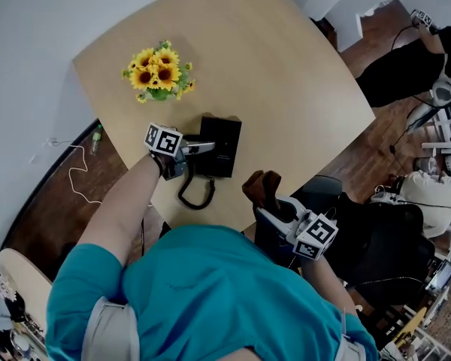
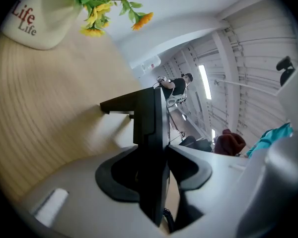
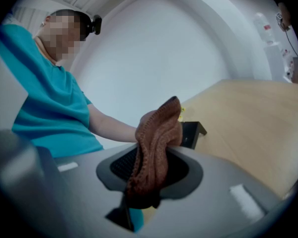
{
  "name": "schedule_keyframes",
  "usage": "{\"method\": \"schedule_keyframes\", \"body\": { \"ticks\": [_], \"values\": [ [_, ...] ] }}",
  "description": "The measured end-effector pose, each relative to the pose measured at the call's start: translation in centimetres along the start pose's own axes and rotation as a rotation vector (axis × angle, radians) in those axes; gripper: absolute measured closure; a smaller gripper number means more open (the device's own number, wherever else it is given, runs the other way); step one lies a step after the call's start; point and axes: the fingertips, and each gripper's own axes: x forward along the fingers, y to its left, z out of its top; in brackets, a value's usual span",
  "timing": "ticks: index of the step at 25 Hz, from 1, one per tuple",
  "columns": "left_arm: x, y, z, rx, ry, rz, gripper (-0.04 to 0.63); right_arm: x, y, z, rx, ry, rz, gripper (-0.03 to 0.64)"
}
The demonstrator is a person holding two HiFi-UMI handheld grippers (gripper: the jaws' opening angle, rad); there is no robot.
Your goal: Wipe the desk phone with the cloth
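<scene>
Pale wooden surface, centre frame: left gripper, fingers clamping the desk phone; right gripper, fingers pinching the cloth. Hold it steady while you wipe.

The head view looks steeply down on the table from its near edge. The left gripper view, hard against the desk phone, faces right. The right gripper view faces left past the cloth. All share the phone.

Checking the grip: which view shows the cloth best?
Right gripper view: the brown cloth fills the middle, pinched between the jaws. Head view shows it small; left gripper view, only a distant reddish lump.
</scene>
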Motion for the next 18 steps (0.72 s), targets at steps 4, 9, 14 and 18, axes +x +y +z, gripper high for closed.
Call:
{"method": "schedule_keyframes", "body": {
  "ticks": [4, 9, 14, 18],
  "values": [
    [0.0, 0.0, -0.3, -0.012, -0.017, -0.003, 0.408, -0.8, 0.1, -0.5, 0.008, -0.008, -0.009, 0.503],
    [-0.6, -1.2, -0.4, 0.008, -0.033, -0.020, 0.426, -0.9, 0.3, -0.3, -0.008, -0.021, -0.003, 0.503],
    [-2.0, -4.8, 0.0, 0.022, -0.060, -0.079, 0.427, -0.7, 0.4, 0.8, -0.049, -0.028, 0.002, 0.503],
    [-3.7, -8.9, 1.1, 0.010, -0.100, -0.107, 0.427, 0.1, 0.7, 3.1, -0.211, -0.005, 0.003, 0.503]
  ]
}}
